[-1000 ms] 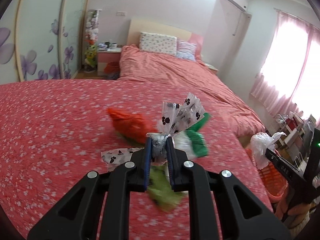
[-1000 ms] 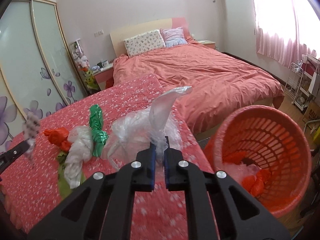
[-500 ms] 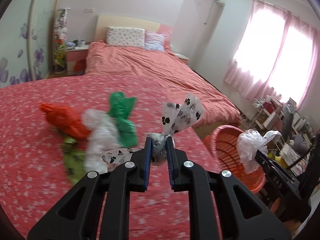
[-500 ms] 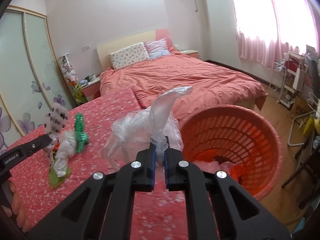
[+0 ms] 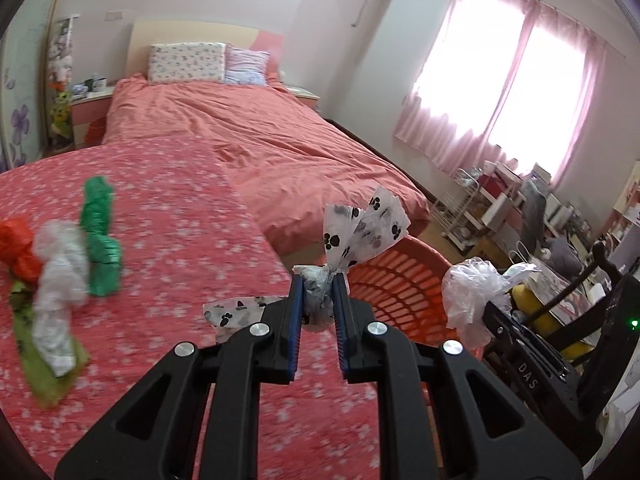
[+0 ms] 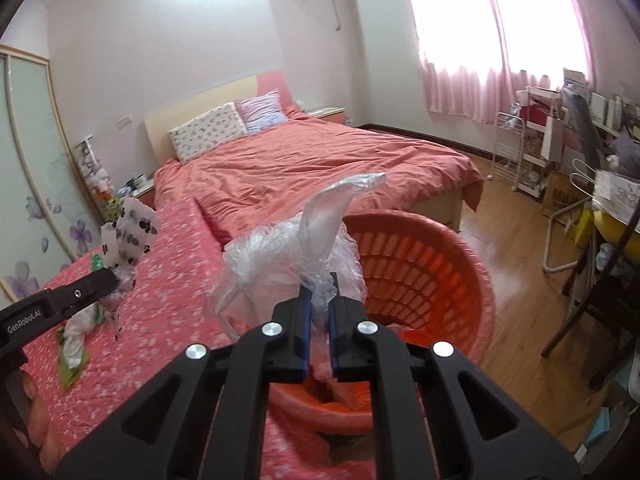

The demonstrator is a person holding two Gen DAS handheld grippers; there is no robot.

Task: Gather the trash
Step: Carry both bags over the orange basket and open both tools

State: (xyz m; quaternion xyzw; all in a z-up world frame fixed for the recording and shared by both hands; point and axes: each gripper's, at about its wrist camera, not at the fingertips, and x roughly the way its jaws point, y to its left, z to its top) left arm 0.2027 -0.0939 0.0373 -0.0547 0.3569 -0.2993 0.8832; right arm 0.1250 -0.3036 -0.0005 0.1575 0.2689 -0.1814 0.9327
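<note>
My left gripper (image 5: 317,286) is shut on a white plastic bag with black paw prints (image 5: 362,234), held above the edge of the red flowered bed cover. My right gripper (image 6: 319,285) is shut on a crumpled clear plastic bag (image 6: 288,256), just in front of the orange laundry-style basket (image 6: 424,268). That basket (image 5: 394,284) stands on the floor by the bed edge, with orange and clear bags inside. In the left wrist view the clear bag (image 5: 470,294) hangs at the right. On the cover lie an orange bag (image 5: 18,248), a white bag (image 5: 60,280) and a green bag (image 5: 100,240).
A light green bag (image 5: 44,368) lies under the white one. A second bed with a salmon quilt (image 6: 320,168) stands beyond. A dark wooden chair (image 6: 600,300), a white rack (image 6: 516,152) and cluttered shelves stand at the right on the wooden floor.
Both grippers have swung to the right with their bags, from over the pile on the bed cover towards the orange basket, which now fills more of both views.
</note>
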